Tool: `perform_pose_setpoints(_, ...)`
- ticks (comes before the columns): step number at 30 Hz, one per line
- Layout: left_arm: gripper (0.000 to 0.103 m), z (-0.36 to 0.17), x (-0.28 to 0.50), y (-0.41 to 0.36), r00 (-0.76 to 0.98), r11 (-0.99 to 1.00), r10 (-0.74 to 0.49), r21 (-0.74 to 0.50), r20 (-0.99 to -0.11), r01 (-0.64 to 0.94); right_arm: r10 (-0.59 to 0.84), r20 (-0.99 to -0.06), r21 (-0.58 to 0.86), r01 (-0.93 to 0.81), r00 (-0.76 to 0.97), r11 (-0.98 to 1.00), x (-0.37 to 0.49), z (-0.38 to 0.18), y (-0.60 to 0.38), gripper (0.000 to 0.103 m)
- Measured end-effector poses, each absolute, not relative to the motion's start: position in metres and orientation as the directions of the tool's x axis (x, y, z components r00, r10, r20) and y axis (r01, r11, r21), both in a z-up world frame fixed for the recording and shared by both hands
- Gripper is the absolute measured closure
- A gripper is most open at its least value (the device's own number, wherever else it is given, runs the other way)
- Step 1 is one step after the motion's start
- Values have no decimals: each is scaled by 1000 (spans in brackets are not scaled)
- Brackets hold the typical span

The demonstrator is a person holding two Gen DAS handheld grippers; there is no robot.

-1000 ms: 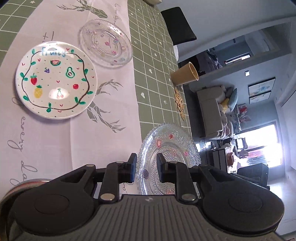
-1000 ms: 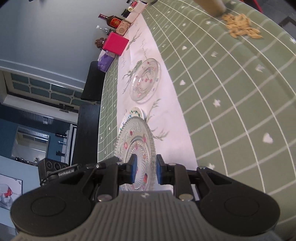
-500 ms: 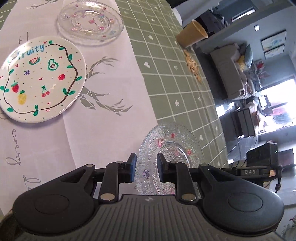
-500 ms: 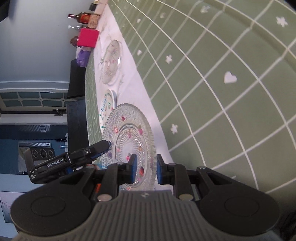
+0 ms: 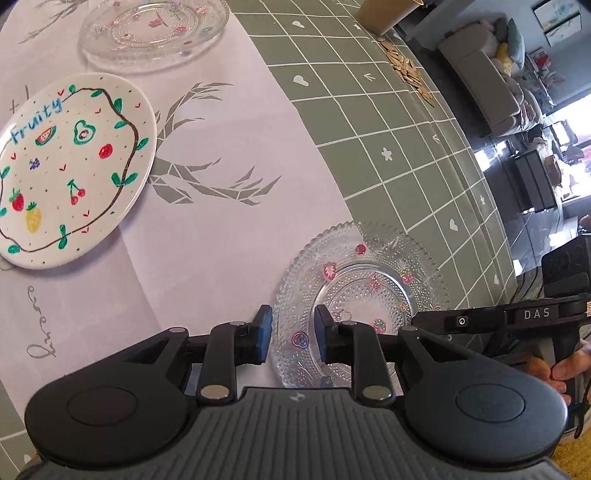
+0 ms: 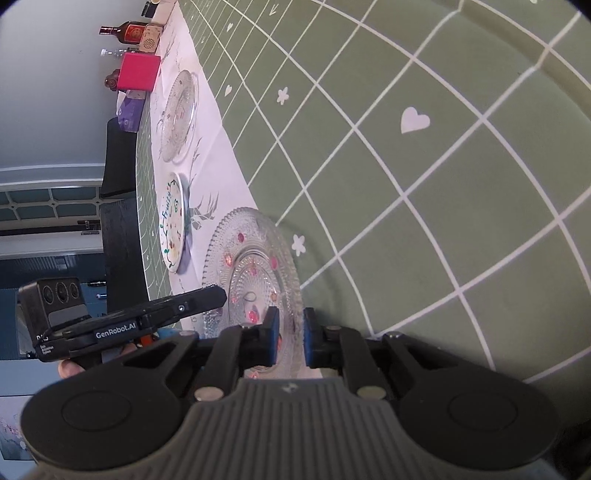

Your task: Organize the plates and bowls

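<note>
A clear glass plate (image 5: 364,284) with small flower prints is held between both grippers above the table. My left gripper (image 5: 292,334) is shut on its left rim. My right gripper (image 6: 289,339) is shut on the opposite rim; the plate shows in its view (image 6: 255,266) too. A white "Fruity" plate (image 5: 70,166) with painted fruit lies on the white runner to the left, also in the right wrist view (image 6: 173,225). A clear glass bowl (image 5: 155,31) sits beyond it, also in the right wrist view (image 6: 179,114).
The table has a green grid cloth (image 5: 388,122) and a white runner (image 5: 207,229). A tan cup (image 5: 384,14) and scattered seeds (image 5: 406,70) lie near the far edge. A pink box (image 6: 138,72), purple packet (image 6: 129,110) and bottles (image 6: 125,31) stand at the table's end.
Both grippers have carried the glass plate along; the Fruity plate and glass bowl now sit closer and larger in the left wrist view. The grips have not changed.
</note>
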State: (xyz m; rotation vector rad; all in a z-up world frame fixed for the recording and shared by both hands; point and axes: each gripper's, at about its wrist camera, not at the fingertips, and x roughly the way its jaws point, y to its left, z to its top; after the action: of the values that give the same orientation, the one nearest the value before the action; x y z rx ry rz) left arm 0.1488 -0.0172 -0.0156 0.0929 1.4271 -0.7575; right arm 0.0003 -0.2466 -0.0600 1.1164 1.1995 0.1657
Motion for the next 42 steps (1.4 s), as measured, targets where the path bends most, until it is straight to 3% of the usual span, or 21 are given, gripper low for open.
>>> perform_pose_setpoints(5, 75, -12, 141, -25, 11, 758, -381, -305, -925, 576, 594, -676, 737, 394, 436, 549, 0, -55, -238, 93)
perform_pose_setpoints(12, 59, 6, 135, -16, 110, 796, -361, -245, -926, 553, 577, -670, 742, 389, 468, 546, -1, -56, -245, 88)
perform_pose_setpoints(14, 55, 18, 134, -8, 168, 815, -378, -242, -910, 527, 565, -676, 733, 360, 473, 577, -2, -51, -242, 81)
perform_pose_setpoints(16, 43, 30, 131, -2, 231, 827, -392, -230, -891, 513, 558, -677, 729, 332, 479, 599, -2, -47, -238, 72)
perform_pose_setpoints(26, 40, 56, 107, 4, 343, 812, -397, -151, -851, 564, 477, -700, 687, 320, 532, 652, -10, -32, -239, 42)
perform_pose_setpoints(31, 37, 61, 93, 2, 414, 807, -381, -79, -827, 585, 486, -641, 726, 264, 595, 635, -10, -23, -243, 35)
perform_pose_setpoints(33, 37, 64, 90, 4, 425, 812, -386, -82, -819, 578, 464, -611, 736, 244, 641, 632, -13, -18, -243, 35)
perform_pose_setpoints(35, 36, 66, 90, 7, 433, 819, -390, -91, -813, 567, 442, -599, 734, 236, 667, 637, -15, -15, -244, 52)
perform_pose_setpoints(40, 36, 66, 94, 20, 448, 845, -371, -95, -814, 527, 419, -636, 710, 279, 648, 646, -10, -25, -244, 72)
perform_pose_setpoints(42, 35, 66, 95, 26, 452, 849, -368, -96, -813, 519, 405, -655, 689, 285, 637, 666, -8, -27, -242, 74)
